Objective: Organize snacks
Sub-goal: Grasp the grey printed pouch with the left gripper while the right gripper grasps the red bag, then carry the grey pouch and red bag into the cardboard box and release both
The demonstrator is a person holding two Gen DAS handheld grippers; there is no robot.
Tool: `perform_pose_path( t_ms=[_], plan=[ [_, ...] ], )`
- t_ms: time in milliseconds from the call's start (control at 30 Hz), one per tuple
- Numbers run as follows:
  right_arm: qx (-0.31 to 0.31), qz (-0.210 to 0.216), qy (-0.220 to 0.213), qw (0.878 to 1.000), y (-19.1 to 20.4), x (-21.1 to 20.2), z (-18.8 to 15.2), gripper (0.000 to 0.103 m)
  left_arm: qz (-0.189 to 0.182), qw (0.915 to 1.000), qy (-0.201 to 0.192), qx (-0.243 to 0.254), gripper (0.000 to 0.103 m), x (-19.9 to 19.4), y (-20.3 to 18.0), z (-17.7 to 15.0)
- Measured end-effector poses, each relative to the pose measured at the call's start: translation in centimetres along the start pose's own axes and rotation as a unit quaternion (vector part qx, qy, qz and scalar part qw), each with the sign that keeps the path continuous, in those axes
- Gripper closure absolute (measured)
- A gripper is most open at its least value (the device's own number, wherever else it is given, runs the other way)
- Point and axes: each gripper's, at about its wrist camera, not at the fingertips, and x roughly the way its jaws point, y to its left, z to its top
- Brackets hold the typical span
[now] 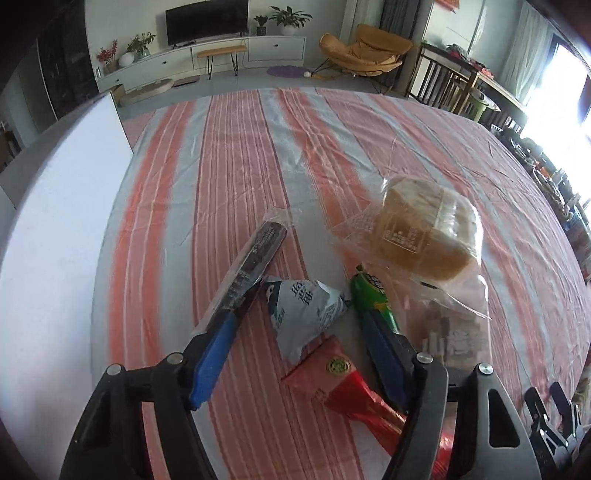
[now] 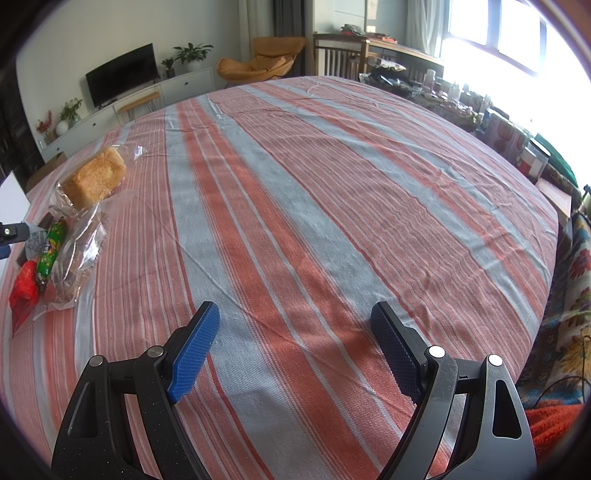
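Snacks (image 1: 310, 314) in crinkled, mixed-colour wrappers

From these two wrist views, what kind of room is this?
Most likely a home living room: a TV on a low white cabinet, an orange lounge chair, houseplants, and a table under a striped cloth.

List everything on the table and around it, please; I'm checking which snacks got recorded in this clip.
bagged bread: one, golden, clear bag, far end of the snack cluster
dark bar: one, brown-black, leftmost
triangular pouch: one, white with blue print, middle
green packet: one, green, right of the pouch
red packet: one, red, nearest
clear bag: one, transparent, contents unclear, rightmost
tablecloth: one, red and grey stripes
left gripper: open, over the pouch
right gripper: open, over bare cloth
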Motion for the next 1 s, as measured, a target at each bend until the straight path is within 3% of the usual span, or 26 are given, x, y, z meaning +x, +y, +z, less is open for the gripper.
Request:
perform_pose_path(
  t_ms=[67,100,133,200,333,433,500,567,633,700,767,800,833,900,1000],
  plan=[
    [0.000,0.000,0.000,1.000,0.0,0.0,0.0,0.017,0.000,0.9999,0.002,-0.013,0.034,1.5,0.3,0.3],
    [0.000,0.000,0.000,1.000,0.0,0.0,0.0,0.016,0.009,0.9998,-0.017,-0.004,0.039,1.5,0.0,0.2],
    [0.000,0.000,0.000,1.000,0.0,0.0,0.0,0.016,0.015,0.9996,-0.022,0.009,0.055,1.6,-0.4,0.1],
    [-0.001,0.001,0.000,1.000,0.1,0.0,0.0,0.016,0.021,0.9992,-0.030,0.017,0.064,1.2,-0.9,-0.4],
    [0.006,0.011,-0.002,1.000,-0.1,-0.2,0.0,0.016,0.000,0.9987,-0.044,-0.024,0.065,-1.3,0.4,-1.9],
    [0.054,0.135,-0.040,0.989,-1.2,-2.5,0.7,0.018,-0.024,0.9965,-0.070,-0.039,0.065,-5.4,1.3,-3.3],
    [0.009,0.209,-0.045,0.977,1.4,-4.6,2.2,0.018,-0.035,0.9945,-0.089,-0.043,0.065,-8.4,1.9,-4.2],
    [-0.058,0.293,-0.009,0.954,6.3,-5.9,3.9,0.018,-0.041,0.9924,-0.105,-0.049,0.065,-11.2,2.5,-5.0],
    [-0.122,0.318,0.044,0.939,11.9,-5.9,4.9,0.020,-0.048,0.9899,-0.121,-0.056,0.065,-13.7,3.3,-5.8],
    [-0.162,0.312,0.104,0.930,17.0,-4.3,5.1,0.020,-0.050,0.9880,-0.136,-0.054,0.065,-15.9,3.7,-6.4],
    [-0.200,0.284,0.150,0.926,21.2,-2.2,4.6,0.036,-0.050,0.9862,-0.150,-0.050,0.065,-18.0,4.4,-7.2],
    [-0.211,0.261,0.168,0.927,22.6,-1.1,4.4,0.061,-0.049,0.9856,-0.154,-0.048,0.065,-18.9,4.8,-7.6],
    [-0.217,0.242,0.182,0.928,23.5,-0.1,4.2,0.073,-0.050,0.9850,-0.159,-0.046,0.065,-19.6,5.2,-7.9],
    [-0.208,0.228,0.186,0.933,23.7,0.7,3.9,0.086,-0.048,0.9837,-0.167,-0.048,0.065,-21.0,6.4,-8.8],
    [-0.154,0.286,0.180,0.928,20.7,-0.9,4.0,0.090,-0.039,0.9815,-0.178,-0.058,0.065,-22.7,8.7,-10.2]
  ],
)
